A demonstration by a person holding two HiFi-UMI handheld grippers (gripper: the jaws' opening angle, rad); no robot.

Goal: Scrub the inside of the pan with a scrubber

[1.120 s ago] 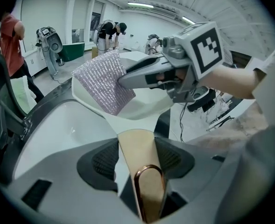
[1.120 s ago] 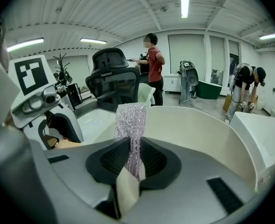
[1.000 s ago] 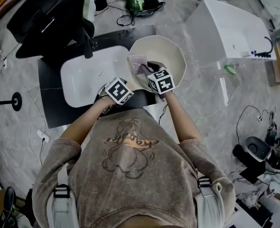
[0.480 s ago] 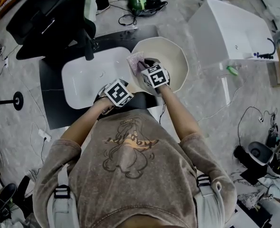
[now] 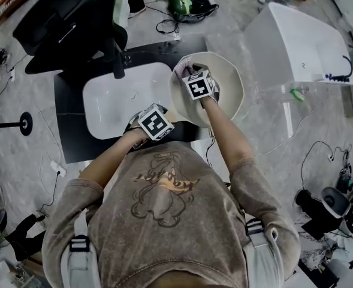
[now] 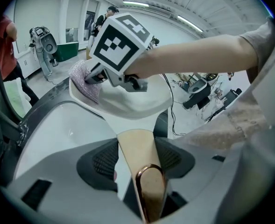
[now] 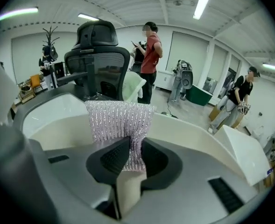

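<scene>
Low in the left gripper view, the left tool (image 6: 137, 160) is clenched on the pan's tan handle (image 6: 134, 143), holding the cream pan (image 5: 229, 81) tilted just right of the white sink basin (image 5: 113, 104) at the frame's centre. Further right, the right tool (image 7: 130, 158) is grasping a silvery knit scrubber (image 7: 118, 118), which sits at the pan's upper-left inner wall, near the rim. Scrubbing looks to be under way. The next stroke likely calls for dragging the scrubber down and across the bowl with the handle held firm. Around them, an office chair (image 5: 62, 20) stands upper left, a black faucet (image 5: 117, 62) rises behind the basin on the black desk (image 5: 68, 131), and a white tub (image 5: 299, 41) lies upper right. Nothing blocks the pan.
</scene>
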